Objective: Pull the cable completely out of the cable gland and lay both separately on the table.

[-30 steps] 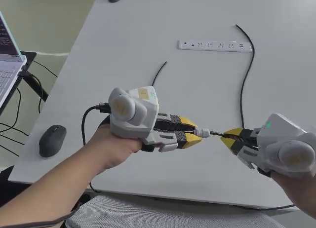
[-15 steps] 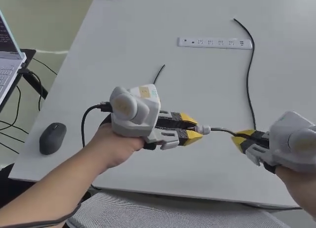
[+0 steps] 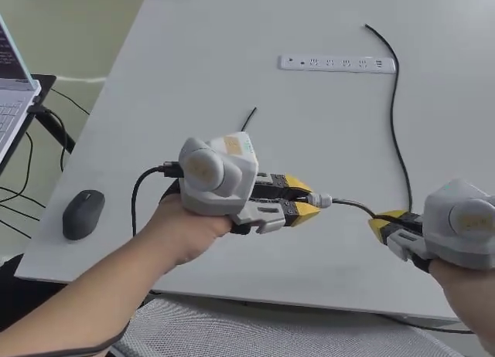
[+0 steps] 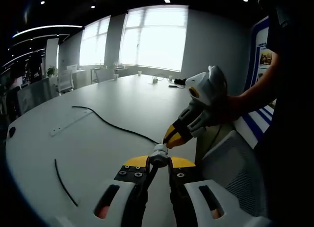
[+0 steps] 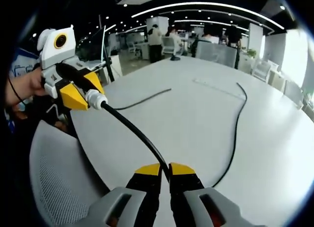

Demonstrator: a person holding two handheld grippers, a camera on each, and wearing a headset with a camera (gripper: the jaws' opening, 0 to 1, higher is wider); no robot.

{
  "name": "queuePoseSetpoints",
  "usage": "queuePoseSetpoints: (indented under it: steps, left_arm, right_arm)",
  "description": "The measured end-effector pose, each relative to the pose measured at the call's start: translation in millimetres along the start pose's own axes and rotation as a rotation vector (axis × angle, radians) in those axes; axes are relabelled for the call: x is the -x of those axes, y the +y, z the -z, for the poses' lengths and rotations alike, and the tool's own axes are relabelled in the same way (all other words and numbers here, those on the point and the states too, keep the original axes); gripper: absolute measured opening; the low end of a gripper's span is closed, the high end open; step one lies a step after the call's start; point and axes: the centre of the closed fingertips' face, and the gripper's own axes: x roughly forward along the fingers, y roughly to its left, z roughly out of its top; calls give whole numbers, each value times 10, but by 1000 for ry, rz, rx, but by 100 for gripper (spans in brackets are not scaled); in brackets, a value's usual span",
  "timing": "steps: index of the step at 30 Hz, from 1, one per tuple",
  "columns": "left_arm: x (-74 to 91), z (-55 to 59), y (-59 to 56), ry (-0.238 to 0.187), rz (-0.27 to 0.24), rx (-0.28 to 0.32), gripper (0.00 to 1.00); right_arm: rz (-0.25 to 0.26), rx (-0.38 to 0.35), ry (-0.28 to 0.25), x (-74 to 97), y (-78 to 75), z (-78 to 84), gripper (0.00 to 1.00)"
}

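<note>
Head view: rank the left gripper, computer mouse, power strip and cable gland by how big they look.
1. left gripper (nearest the camera)
2. power strip and computer mouse, about alike: unranked
3. cable gland

The small white cable gland (image 5: 95, 100) sits level in the air above the tabletop (image 5: 196, 109). The black cable (image 5: 133, 130) is threaded through it, its far length trailing across that tabletop.
</note>
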Motion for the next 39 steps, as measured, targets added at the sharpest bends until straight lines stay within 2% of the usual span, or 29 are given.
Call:
queuePoseSetpoints:
  steps: [5, 7, 12, 15, 19, 26, 30, 39]
  left_arm:
    - [12, 0, 1, 1, 6, 4, 15]
    - [19, -10, 8, -2, 9, 17, 15]
    - [40, -15, 3, -5, 16, 29, 15]
    - [47, -12, 11, -4, 15, 32, 16]
    - [46, -10, 6, 0, 17, 27, 16]
    - [35, -12, -22, 3, 24, 25, 16]
    - [34, -2, -16, 9, 18, 19, 16]
    - [24, 7, -35, 19, 19, 16, 16]
  right_arm:
    - [7, 52, -12, 26, 39, -19, 1]
    - [7, 64, -17, 31, 18, -35, 1]
    - [12, 157, -49, 78, 0, -115, 1]
    - [14, 178, -50, 97, -7, -135, 2]
    - [17, 210, -57, 159, 12, -195, 8]
    - [0, 342, -80, 252, 210, -389, 14]
    - [-9, 438, -80, 240, 375, -479, 14]
    - [-12, 566, -75, 159, 613, -600, 9]
